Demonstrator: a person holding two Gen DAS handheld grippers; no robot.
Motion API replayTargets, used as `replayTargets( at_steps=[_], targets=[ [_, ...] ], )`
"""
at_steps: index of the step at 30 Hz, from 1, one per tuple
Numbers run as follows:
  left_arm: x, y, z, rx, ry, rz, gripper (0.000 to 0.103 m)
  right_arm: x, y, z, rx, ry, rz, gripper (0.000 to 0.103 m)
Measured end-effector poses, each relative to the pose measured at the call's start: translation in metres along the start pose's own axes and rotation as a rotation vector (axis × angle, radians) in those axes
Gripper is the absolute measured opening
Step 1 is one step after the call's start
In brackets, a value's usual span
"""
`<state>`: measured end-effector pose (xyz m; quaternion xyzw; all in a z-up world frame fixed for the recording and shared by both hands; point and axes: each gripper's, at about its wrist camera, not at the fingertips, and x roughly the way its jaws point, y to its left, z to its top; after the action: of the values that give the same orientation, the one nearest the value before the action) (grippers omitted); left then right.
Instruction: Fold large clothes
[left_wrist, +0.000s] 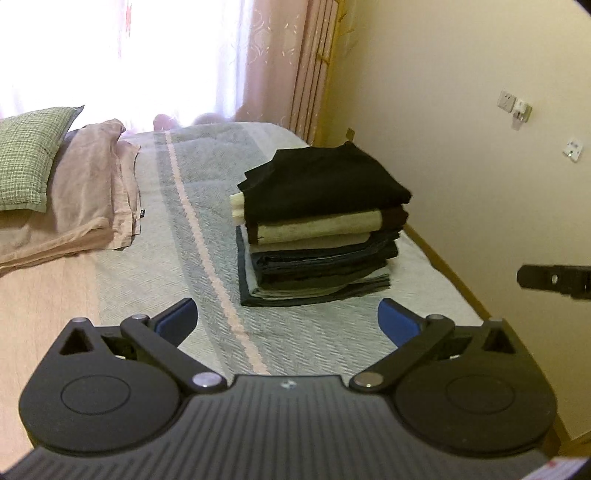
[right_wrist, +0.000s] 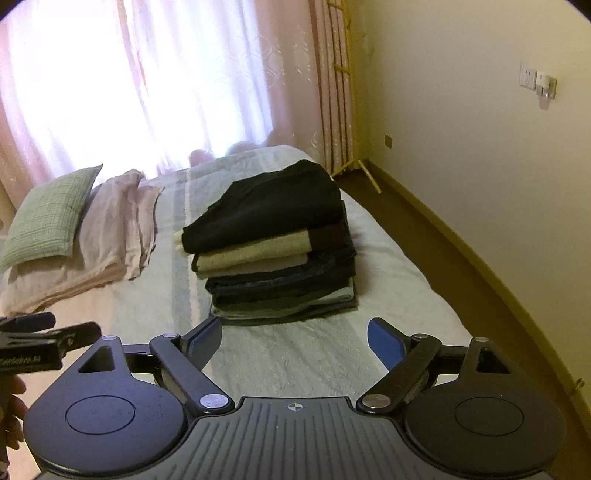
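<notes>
Nearest the lens in the left wrist view is the left gripper (left_wrist: 288, 325), its blue-padded jaws spread wide with nothing between them, only bed (left_wrist: 207, 229) showing in the gap. The right gripper (right_wrist: 295, 341) fills the bottom of the right wrist view the same way: jaws spread, empty, over pale bedding.

Task clothes sit as one stack (left_wrist: 317, 225) on the bed, centre to right of centre in the left view and centre frame in the right view (right_wrist: 273, 247). A black piece (left_wrist: 325, 181) lies on top, beige layers under it, then dark blue and grey ones at the base. Neither gripper touches the stack; it lies ahead of both, beyond the fingertips, a little right of the left gripper's line and close to dead ahead of the right one. Its long axis runs roughly across both frames, with folded edges facing the cameras.

At the left of both views, pillows (left_wrist: 55, 177) rest at the head of the bed, well apart from the stack. Curtains (right_wrist: 147, 85) fill the upper left, a wall (right_wrist: 480, 147) the right.

No unfolded garment shows in either view, so the folding looks finished or between pieces. If the stack needs handling, the right gripper seems better lined up with it.
</notes>
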<state>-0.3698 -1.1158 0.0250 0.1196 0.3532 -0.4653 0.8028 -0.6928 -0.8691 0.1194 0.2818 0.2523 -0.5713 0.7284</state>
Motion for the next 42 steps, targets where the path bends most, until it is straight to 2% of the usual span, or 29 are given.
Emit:
replayTargets(
  at_steps=[3, 8, 11, 21, 25, 42],
  targets=[
    [-0.014, -0.004, -0.003, -0.028, 0.008, -0.002, 0.102, -0.010, 0.000, -0.005, 0.006, 0.005, -0.009, 0.084],
    [-0.026, -0.018, -0.007, -0.026, 0.033, 0.042, 0.102, -0.014, -0.007, -0.008, -0.017, 0.013, 0.008, 0.084],
    [-0.029, -0.030, -0.009, -0.042, 0.034, 0.054, 0.102, -0.013, -0.017, -0.006, -0.031, 0.019, 0.032, 0.084],
    [-0.025, -0.079, -0.015, -0.106, 0.072, 0.161, 0.102, -0.007, -0.053, 0.002, -0.115, 0.039, 0.097, 0.084],
    [-0.024, -0.091, -0.015, -0.097, 0.079, 0.183, 0.102, -0.007, -0.060, 0.004, -0.111, 0.029, 0.116, 0.084],
    [-0.014, -0.108, -0.013, -0.091, 0.098, 0.180, 0.102, 0.003, -0.060, 0.001, -0.123, 0.067, 0.128, 0.084]
  ],
)
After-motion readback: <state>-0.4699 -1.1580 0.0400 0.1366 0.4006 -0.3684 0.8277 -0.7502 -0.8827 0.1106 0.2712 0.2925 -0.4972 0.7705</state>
